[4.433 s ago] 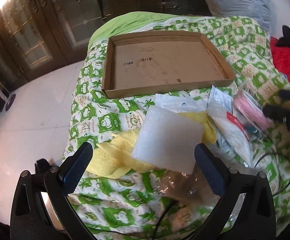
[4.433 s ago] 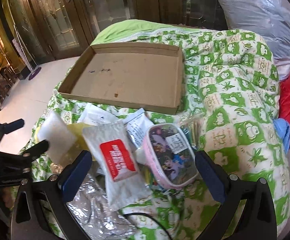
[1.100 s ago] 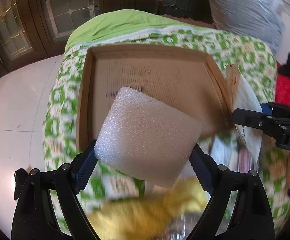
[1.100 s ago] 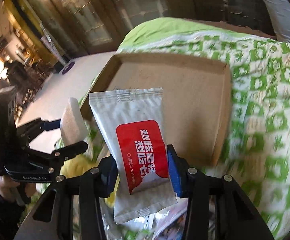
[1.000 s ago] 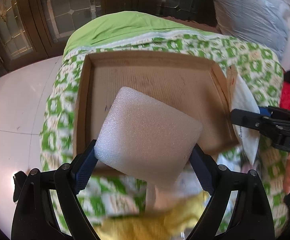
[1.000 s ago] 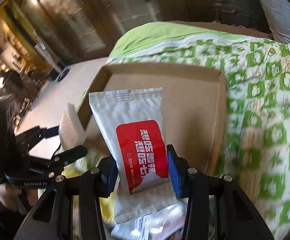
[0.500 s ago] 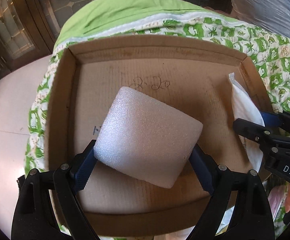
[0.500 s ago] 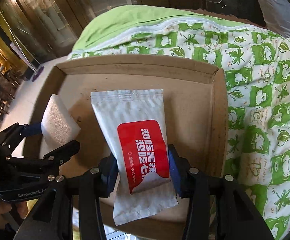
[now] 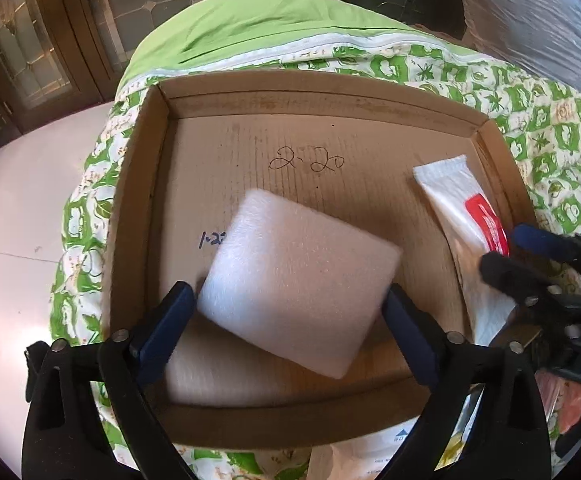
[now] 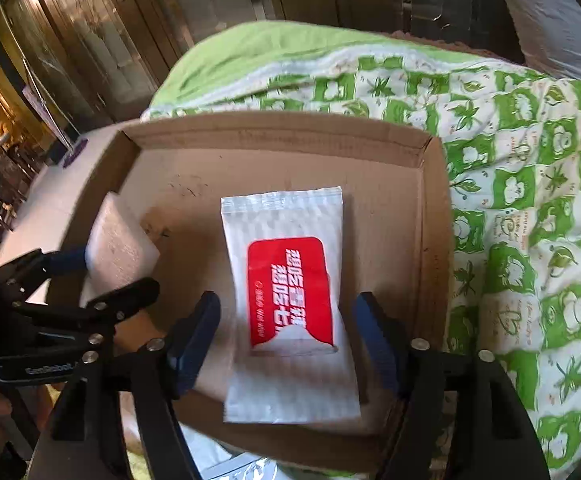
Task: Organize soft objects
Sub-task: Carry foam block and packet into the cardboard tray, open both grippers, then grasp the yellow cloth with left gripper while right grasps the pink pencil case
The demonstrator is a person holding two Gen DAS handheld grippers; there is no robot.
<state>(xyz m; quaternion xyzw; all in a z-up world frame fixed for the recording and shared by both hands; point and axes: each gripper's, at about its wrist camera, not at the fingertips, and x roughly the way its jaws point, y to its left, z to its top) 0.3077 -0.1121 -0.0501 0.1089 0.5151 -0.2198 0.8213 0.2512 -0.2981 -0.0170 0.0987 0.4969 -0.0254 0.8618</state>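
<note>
1. The right gripper (image 10: 286, 344) has just been opening: half a second back its pads pinched the wipes pack (image 10: 286, 300); now the jaws stand spread, with a gap on each side of the pack, which lies between them.
2. The pack rests on the floor of the tray (image 10: 434, 208), near its right wall, its near end reaching over the tray's front edge. It reads as released, not held.
3. The left gripper (image 9: 286, 332) has also just been opening further. A second ago it carried the foam pad (image 9: 298, 284) short of the tray; now the pad is over the tray floor, left of the pack.
4. The pad looks slightly blurred and tilted. The left jaw stands clear of it, the right jaw is at its edge, so it appears let go, dropping or just landed.
5. Judgement: two soft things are now in the tray, well apart. Both grippers seem free to pull back for more from the quilt (image 9: 550, 136).
</note>
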